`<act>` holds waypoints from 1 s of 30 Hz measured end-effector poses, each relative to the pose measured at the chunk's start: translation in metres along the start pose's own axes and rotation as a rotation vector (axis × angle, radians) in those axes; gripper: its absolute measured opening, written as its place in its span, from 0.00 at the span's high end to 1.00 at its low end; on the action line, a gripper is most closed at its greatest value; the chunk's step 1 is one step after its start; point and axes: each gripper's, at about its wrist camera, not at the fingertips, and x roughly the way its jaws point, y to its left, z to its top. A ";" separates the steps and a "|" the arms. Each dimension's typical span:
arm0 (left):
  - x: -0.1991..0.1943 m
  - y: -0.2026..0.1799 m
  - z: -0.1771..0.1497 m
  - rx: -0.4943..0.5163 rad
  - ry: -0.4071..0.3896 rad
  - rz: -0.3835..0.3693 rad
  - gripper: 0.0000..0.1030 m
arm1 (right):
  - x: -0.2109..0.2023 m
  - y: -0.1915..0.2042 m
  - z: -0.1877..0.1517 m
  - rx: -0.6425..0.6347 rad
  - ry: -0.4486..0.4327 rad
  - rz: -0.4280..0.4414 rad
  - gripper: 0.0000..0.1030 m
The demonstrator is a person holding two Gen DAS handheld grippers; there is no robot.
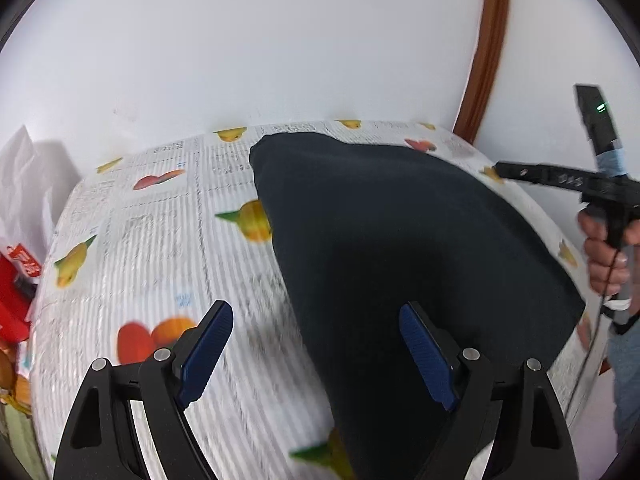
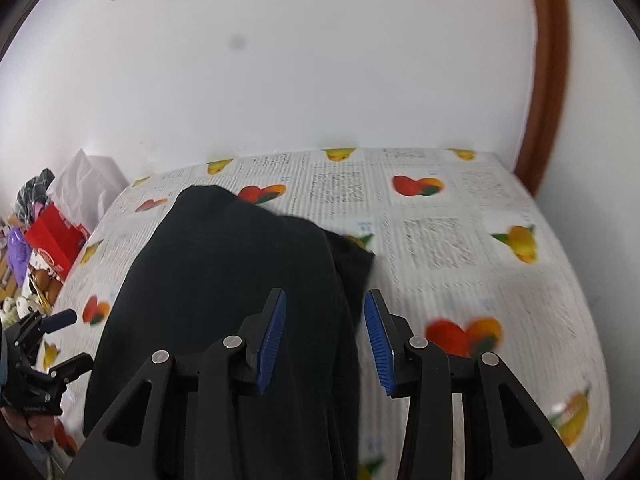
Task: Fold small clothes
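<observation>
The dark garment (image 1: 400,248) lies folded on the fruit-print table (image 1: 152,240), filling centre-right of the left view. The left hand-held gripper (image 1: 316,350) hangs wide apart over its left edge; the right hand-held gripper (image 2: 325,342) hangs partly apart over its right edge, gripping nothing.

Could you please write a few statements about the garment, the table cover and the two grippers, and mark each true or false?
1. The dark garment lies on a fruit-print table cover. True.
2. The left gripper has its jaws clamped on the garment. False: its jaws stand wide apart above the cloth and hold nothing.
3. The right gripper has open jaws with nothing pinched between them. True.
4. The garment is bright red. False: it is very dark, navy or black.
5. A red box sits beyond the table's left edge in the right wrist view. True.
6. The wall behind the table is tiled green. False: it is plain white.
</observation>
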 end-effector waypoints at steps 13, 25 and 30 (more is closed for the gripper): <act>0.059 0.014 0.012 -0.016 0.128 -0.136 0.14 | 0.100 0.006 0.044 -0.001 0.142 0.122 0.93; 0.046 0.010 0.008 -0.006 0.112 -0.113 0.15 | 0.060 -0.007 0.038 -0.010 0.049 0.006 0.65; 0.038 0.007 0.003 0.016 0.090 -0.090 0.16 | 0.049 -0.010 0.016 0.013 0.102 0.065 0.61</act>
